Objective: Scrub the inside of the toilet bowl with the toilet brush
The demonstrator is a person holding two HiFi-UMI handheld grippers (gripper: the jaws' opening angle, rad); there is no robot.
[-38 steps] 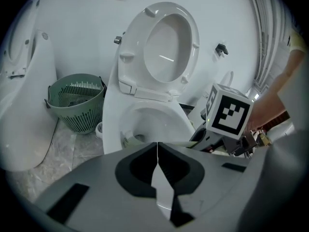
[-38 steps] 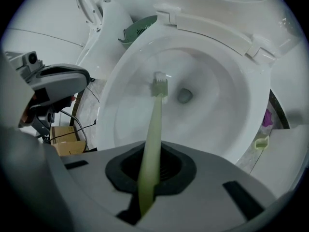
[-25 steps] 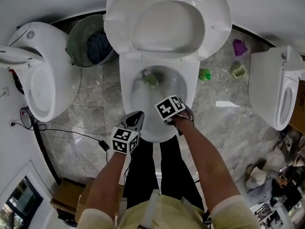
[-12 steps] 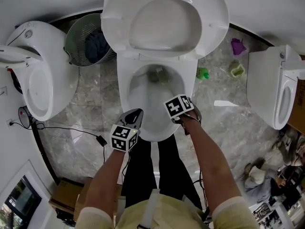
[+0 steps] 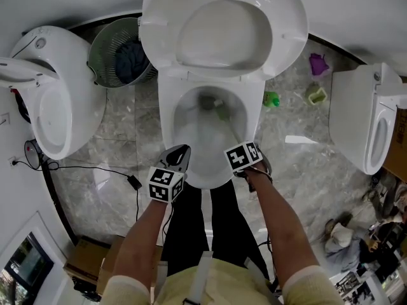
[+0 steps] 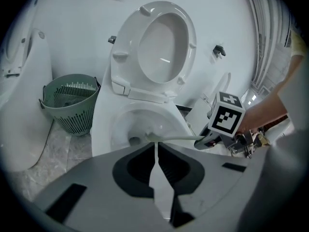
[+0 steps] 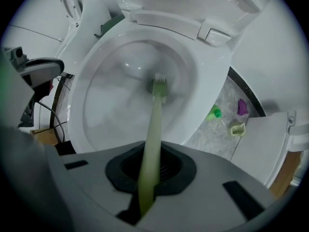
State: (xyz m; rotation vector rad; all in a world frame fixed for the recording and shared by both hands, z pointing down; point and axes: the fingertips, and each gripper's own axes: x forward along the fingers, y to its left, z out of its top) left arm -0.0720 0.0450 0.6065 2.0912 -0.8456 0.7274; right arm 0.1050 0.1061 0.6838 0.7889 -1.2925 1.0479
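toilet brush [image 5: 220, 111], pale green, slim handle, small bristle head.
head view: we log its head low in the toilet bowl [image 5: 166, 116], right of the drain. right gripper [image 5: 243, 160] at the bowl's front rim, left gripper [image 5: 177, 159] at the front-left rim.
left gripper view: jaws pressed together, nothing between.
right gripper view: jaws clamped on the handle, bristles on the wet basin.
step, by our judgement: scrubbing under way. next stroke calls for a firm sweep round the basin wall.

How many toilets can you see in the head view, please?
3: the middle toilet, lid up; the left toilet; the right toilet. More may lie out of frame.
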